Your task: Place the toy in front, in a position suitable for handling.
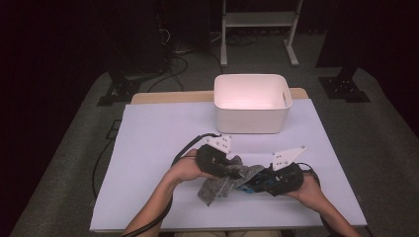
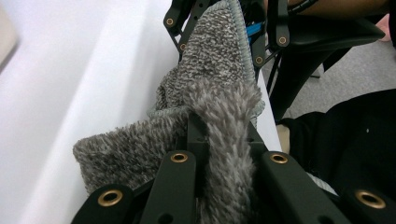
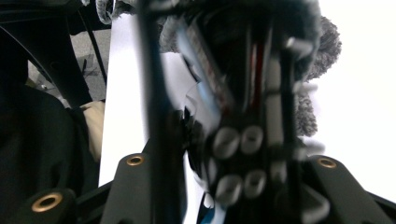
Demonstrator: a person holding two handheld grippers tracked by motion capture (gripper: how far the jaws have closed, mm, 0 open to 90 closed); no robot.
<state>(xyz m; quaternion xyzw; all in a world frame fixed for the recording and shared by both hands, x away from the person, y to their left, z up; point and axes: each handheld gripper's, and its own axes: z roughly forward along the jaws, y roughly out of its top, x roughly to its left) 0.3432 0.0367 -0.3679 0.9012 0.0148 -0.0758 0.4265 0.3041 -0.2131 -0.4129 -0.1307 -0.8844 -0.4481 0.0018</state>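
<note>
My left gripper (image 1: pixel 232 170) pinches the grey cloth (image 1: pixel 220 185); my right gripper (image 1: pixel 252 185) leans in beside it, jaws half wide.

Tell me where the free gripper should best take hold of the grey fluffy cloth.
Probably the stitched hem at the far end of the grey cloth, away from the left gripper, which pinches one bunched fold. That edge is flat and thin, so jaws could close across it. Come in from the right gripper side.
</note>
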